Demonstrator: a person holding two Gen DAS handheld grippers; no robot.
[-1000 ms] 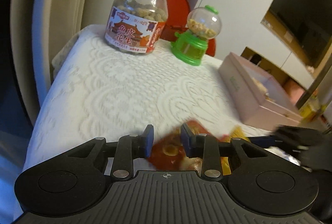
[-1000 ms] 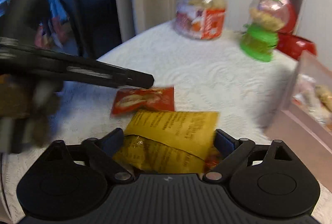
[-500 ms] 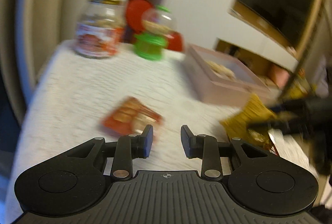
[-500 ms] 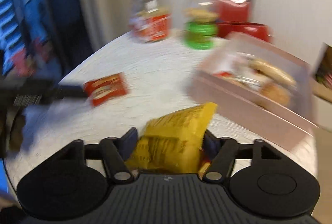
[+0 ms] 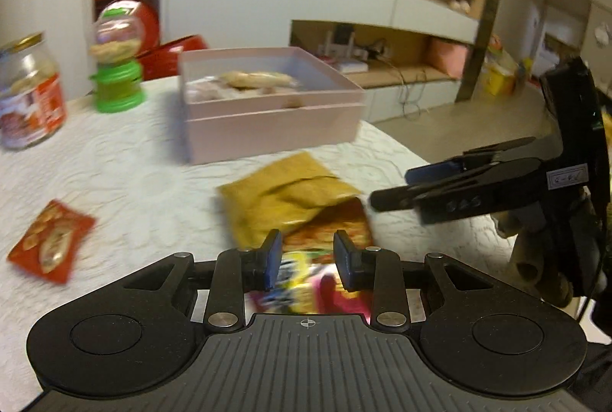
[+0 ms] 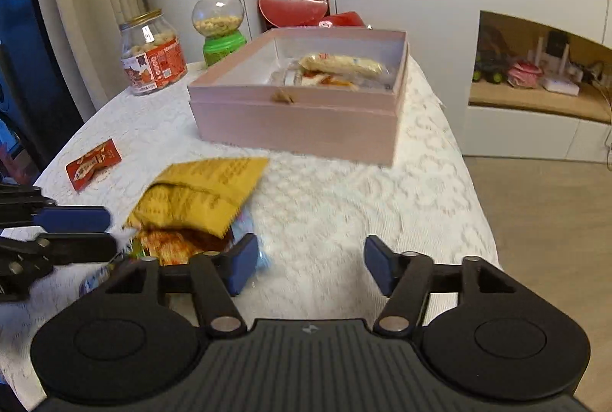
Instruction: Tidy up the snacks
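Note:
A yellow snack bag point(image 5: 283, 198) point(image 6: 202, 194) lies on the white tablecloth, on top of a red-orange packet point(image 5: 329, 228). My left gripper point(image 5: 308, 259) hovers over this pile. Its jaws are narrowly apart and opening, and a colourful packet point(image 5: 306, 286) shows in the gap, not pinched. My right gripper point(image 6: 309, 266) is right of the pile, its jaws opening with nothing between them. Each gripper shows in the other's view: the right gripper point(image 5: 405, 186), the left gripper point(image 6: 91, 232). A small red packet point(image 5: 49, 240) point(image 6: 93, 163) lies alone at the left.
A pink open box point(image 5: 267, 129) point(image 6: 298, 125) with several snacks inside stands behind the pile. A glass jar point(image 6: 151, 56) and a green candy dispenser point(image 6: 220, 26) stand at the back left, with a red tin point(image 6: 292, 1) behind them. The table edge drops to the floor at the right.
The right gripper carried the yellow bag toward the box and let it go; the bag now lies on the pile. The left gripper swung right, away from the small red packet.

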